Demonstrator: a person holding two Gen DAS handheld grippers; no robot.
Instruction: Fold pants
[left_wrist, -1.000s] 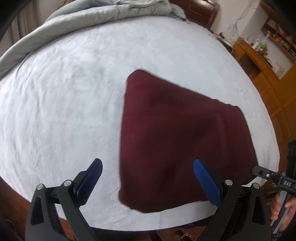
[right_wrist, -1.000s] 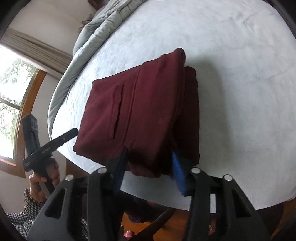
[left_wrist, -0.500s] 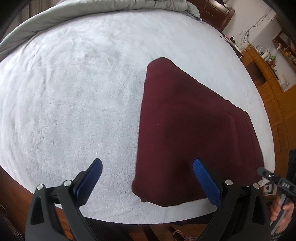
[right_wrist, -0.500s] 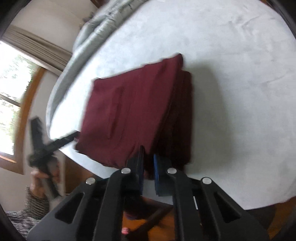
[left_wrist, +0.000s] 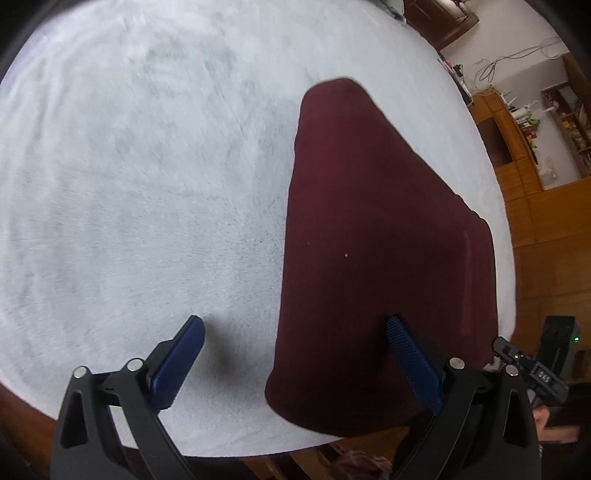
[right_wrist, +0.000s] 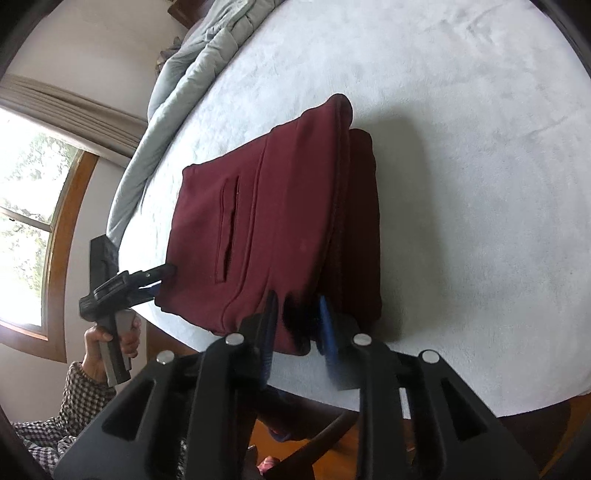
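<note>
The dark red pants (left_wrist: 373, 236) lie folded in a thick stack near the front edge of the white bed (left_wrist: 140, 177). My left gripper (left_wrist: 295, 350) is open, low over the stack's near left corner; one blue finger (left_wrist: 181, 354) is over the bedcover, the other over the cloth. In the right wrist view the pants (right_wrist: 280, 221) show a pocket slit, top layer lifted. My right gripper (right_wrist: 297, 317) has its jaws a little apart astride the near edge of the upper layers. The left gripper (right_wrist: 147, 282) shows at the stack's far corner.
A grey duvet (right_wrist: 192, 74) is bunched along the far side of the bed. Wooden cabinets and shelves (left_wrist: 532, 155) stand to the right. A window (right_wrist: 26, 221) lies beyond the bed's left side. The bed's front edge drops to a wooden floor (right_wrist: 443, 435).
My left gripper has moved closer and lower toward the pants' near corner. My right gripper, nearly closed half a second ago, now has its jaws wider apart on the stack's edge.
</note>
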